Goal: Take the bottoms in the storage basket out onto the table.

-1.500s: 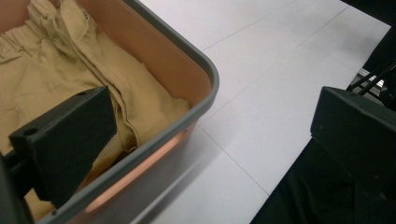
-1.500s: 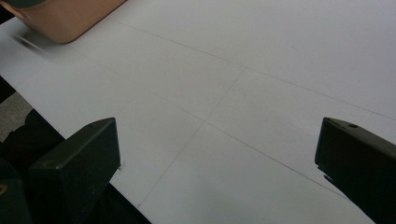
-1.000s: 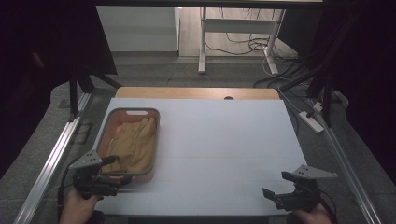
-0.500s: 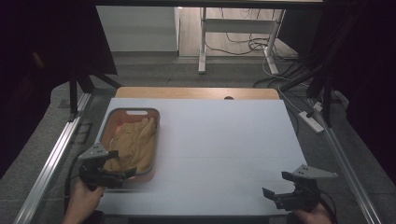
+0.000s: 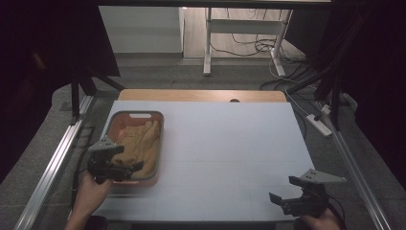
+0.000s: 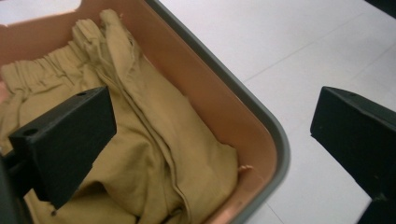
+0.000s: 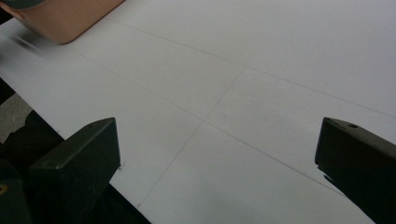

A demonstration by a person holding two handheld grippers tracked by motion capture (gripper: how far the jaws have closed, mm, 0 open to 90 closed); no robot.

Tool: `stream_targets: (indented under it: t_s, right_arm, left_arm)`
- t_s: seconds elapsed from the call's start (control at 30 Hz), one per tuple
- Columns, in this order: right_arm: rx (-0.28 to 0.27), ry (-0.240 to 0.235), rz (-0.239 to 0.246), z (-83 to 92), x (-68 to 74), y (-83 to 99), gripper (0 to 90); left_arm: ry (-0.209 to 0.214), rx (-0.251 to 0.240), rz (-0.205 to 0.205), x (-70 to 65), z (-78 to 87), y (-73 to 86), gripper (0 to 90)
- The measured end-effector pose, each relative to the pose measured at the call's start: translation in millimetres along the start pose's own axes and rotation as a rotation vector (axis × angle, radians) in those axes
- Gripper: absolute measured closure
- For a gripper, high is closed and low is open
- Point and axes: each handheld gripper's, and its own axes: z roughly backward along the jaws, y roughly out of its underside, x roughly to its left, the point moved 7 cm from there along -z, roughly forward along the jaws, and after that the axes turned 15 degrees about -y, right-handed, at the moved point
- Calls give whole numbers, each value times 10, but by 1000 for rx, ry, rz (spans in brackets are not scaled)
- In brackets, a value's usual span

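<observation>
In the high view, a salmon-pink basket (image 5: pixel 158 143) with a grey rim sits on the left part of the white table (image 5: pixel 230 143), holding a crumpled mustard-yellow garment (image 5: pixel 139 146). The left gripper (image 5: pixel 125 171) hangs over the basket's near end, jaws parted. The right gripper (image 5: pixel 282 201) sits at the near right corner of the table, well apart from the basket, jaws spread.

In the left gripper view, the left gripper's (image 6: pixel 205 140) jaws stand wide apart, one over the garment (image 6: pixel 154 140), the other over bare table beyond the basket's rim (image 6: pixel 261 121); nothing is gripped.

In the right gripper view, the right gripper (image 7: pixel 215 158) is released above bare table (image 7: pixel 261 70), with the basket's corner (image 7: pixel 65 18) at far left.
</observation>
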Motion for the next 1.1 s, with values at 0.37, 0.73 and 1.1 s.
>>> stream_targets:
  t_s: [0.37,0.73,1.1]
  right_arm:
    - [3,-2,2,-4,-1,1,6]
    - [4,-6,1,-7,1,1,6]
    - [8,-7,0,-11,1,3,6]
  left_arm:
    - [-21,46,-19,62,-214,-104,0]
    - [14,70,5,145,-400,-213,0]
    - [-13,98,22,228,-560,-275,0]
